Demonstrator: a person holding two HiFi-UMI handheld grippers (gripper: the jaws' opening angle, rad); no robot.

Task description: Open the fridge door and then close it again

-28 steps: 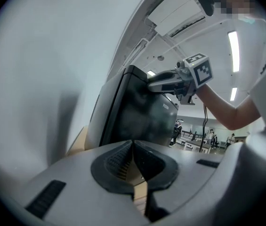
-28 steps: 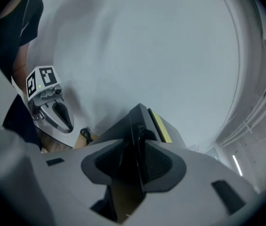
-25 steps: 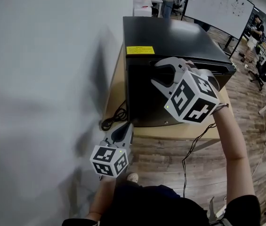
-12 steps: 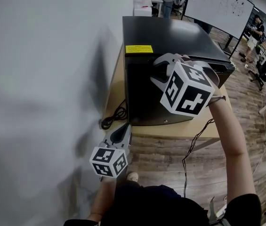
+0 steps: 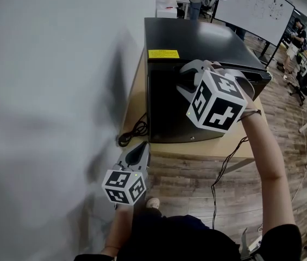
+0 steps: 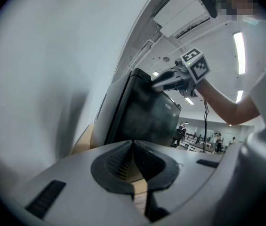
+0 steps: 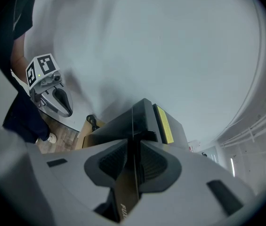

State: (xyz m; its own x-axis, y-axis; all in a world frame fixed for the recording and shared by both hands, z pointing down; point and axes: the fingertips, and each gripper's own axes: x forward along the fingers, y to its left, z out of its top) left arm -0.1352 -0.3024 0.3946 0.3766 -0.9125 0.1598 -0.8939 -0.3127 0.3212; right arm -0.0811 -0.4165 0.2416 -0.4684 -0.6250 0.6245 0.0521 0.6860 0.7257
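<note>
R gripper (image 5: 185,79) at top edge of fridge door (image 5: 167,110), jaws just closing, clamped on it. Door seems not swung yet; open + close both left. L gripper (image 5: 141,150) low, jaws together, empty.

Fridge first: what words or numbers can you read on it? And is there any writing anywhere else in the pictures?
"FUX": white brand letters on the fridge door, in the right gripper view; the rest is cut off.
Too small to read: the print on the yellow sticker on top of the fridge.
Too small to read: the marks on the whiteboard.
</note>
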